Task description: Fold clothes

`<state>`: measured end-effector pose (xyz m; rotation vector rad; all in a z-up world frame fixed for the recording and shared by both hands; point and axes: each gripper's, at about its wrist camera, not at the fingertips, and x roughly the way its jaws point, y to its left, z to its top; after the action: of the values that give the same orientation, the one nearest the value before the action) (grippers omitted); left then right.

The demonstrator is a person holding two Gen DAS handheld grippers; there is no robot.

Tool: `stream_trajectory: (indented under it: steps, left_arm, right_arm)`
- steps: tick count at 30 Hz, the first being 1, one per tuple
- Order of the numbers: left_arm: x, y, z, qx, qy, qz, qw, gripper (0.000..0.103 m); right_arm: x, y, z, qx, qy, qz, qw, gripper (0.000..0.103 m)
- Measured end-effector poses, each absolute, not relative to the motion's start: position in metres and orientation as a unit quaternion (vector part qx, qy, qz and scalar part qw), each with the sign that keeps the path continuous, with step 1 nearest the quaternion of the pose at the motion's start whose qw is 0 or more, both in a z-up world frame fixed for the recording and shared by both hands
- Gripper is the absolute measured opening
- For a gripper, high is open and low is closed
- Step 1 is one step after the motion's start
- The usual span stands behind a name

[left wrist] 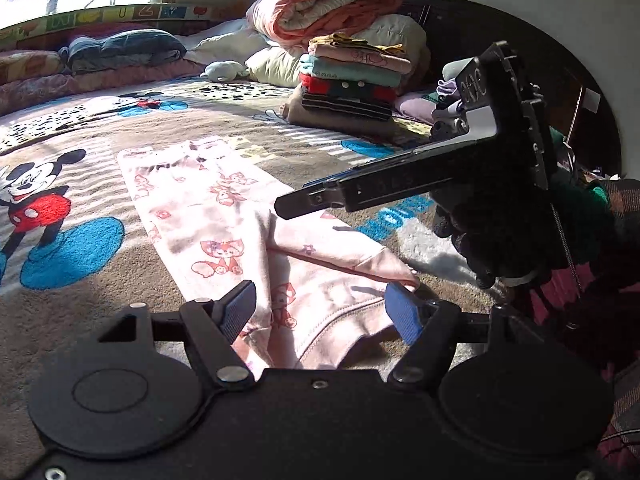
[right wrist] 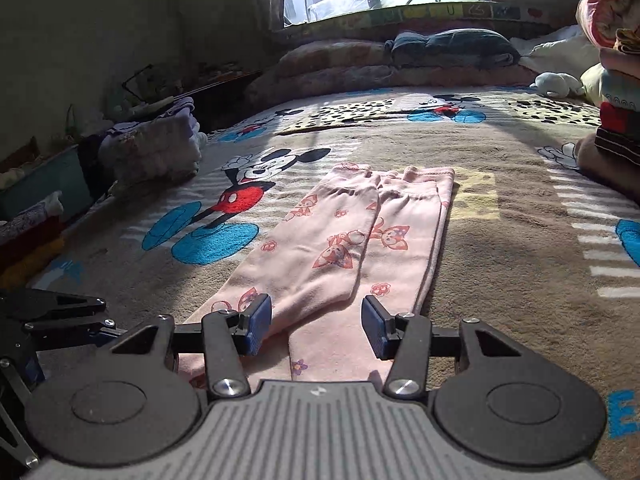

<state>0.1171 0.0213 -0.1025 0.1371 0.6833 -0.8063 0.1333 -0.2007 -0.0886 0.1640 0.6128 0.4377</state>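
Observation:
Pink printed children's trousers point(right wrist: 344, 248) lie flat on the cartoon blanket point(right wrist: 500, 280), legs side by side and pointing away from me. In the left wrist view the same trousers point(left wrist: 224, 220) have a corner of the waist end folded over. My left gripper point(left wrist: 324, 312) is open and hovers over the waist hem, its blue pads point(left wrist: 404, 312) on either side of the cloth. My right gripper point(right wrist: 316, 326) is open too, low over the near end of the trousers, with nothing clamped. From the left wrist view, the right gripper point(left wrist: 298, 206) reaches in from the right, held by a dark-gloved hand point(left wrist: 500, 236).
A stack of folded clothes point(left wrist: 352, 80) stands at the back right, in front of rolled quilts point(left wrist: 328, 4) and pillows. A dark folded garment point(right wrist: 452, 46) lies by the window. Boxes and purple cloth point(right wrist: 160, 144) crowd the left edge of the bed.

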Motion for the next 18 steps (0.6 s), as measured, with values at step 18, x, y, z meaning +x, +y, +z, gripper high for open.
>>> stream_trajectory:
  steps: [18]
  left_arm:
    - [0.049,0.049,-0.109,0.247,0.229,-0.256,0.906,0.076]
  right_arm:
    - [0.011,-0.221,-0.111,-0.140,0.243,0.208,0.937,0.058]
